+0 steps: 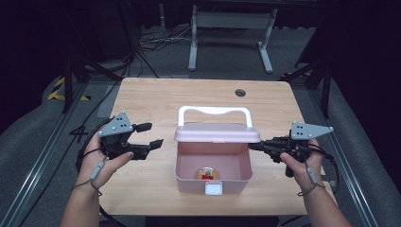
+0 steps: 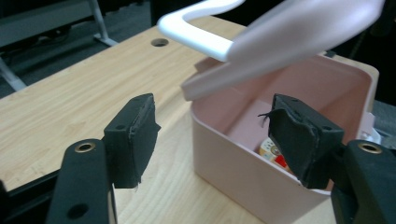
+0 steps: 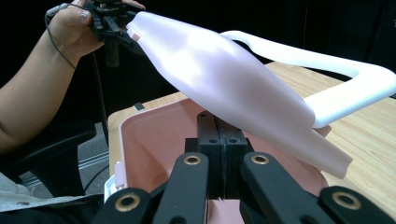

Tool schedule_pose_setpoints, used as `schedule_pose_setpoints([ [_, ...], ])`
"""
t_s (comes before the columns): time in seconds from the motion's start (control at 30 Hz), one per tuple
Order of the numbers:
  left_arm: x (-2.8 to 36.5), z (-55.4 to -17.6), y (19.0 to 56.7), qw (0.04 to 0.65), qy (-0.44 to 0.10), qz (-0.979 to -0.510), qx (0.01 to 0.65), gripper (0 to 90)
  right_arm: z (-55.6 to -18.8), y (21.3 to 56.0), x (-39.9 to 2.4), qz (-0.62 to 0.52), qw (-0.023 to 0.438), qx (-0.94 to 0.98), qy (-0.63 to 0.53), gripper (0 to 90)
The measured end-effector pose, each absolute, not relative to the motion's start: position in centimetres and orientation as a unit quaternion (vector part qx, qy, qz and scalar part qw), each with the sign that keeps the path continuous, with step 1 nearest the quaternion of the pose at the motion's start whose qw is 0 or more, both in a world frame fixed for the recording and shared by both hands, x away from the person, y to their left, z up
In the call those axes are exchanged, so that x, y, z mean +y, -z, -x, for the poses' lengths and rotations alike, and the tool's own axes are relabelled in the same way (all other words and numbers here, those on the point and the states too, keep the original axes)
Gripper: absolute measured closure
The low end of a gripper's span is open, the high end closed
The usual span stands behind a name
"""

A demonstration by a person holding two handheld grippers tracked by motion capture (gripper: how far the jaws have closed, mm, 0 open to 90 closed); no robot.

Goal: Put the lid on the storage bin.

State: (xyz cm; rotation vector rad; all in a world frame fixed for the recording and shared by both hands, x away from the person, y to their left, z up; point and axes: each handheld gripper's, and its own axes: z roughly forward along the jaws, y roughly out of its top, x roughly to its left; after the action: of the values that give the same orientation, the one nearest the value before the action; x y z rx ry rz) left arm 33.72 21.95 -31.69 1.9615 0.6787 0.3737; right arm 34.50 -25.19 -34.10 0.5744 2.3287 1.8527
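Legible text: none can be made out in any view.
Round item (image 1: 208, 173) inside the pink box (image 1: 187, 163): a red and white label is seen, but its print is too small to be read.
White latch (image 1: 213, 189) on the box front: left blank, no marking is seen.
Yellow-black floor striping (image 1: 57, 90): a hazard pattern only, no wording.

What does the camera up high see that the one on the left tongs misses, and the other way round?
The high view alone takes in both hands, the right tongs at the lid's edge, and the white latch on the box front. The left gripper view alone shows the left tongs' worn pads up close. Both show the pink box, its raised lid, white handle and the small item inside.
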Motion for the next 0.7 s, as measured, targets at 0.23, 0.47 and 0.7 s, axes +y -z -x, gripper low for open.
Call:
schedule_pose_setpoints([
  [0.23,22.9,-34.9,32.4,0.495,-0.172,-0.797,0.301,30.7,-34.1,34.0,-25.3,-0.189,0.047,0.771,-0.606,90.0],
  [0.47,23.3,-35.9,33.0,0.494,-0.181,-0.789,0.318,30.6,-33.7,34.1,-25.3,-0.191,0.039,0.781,-0.593,90.0],
  [0.7,24.3,-37.3,34.1,0.512,-0.207,-0.761,0.339,30.7,-33.4,34.1,-25.5,-0.197,0.030,0.796,-0.572,90.0],
])
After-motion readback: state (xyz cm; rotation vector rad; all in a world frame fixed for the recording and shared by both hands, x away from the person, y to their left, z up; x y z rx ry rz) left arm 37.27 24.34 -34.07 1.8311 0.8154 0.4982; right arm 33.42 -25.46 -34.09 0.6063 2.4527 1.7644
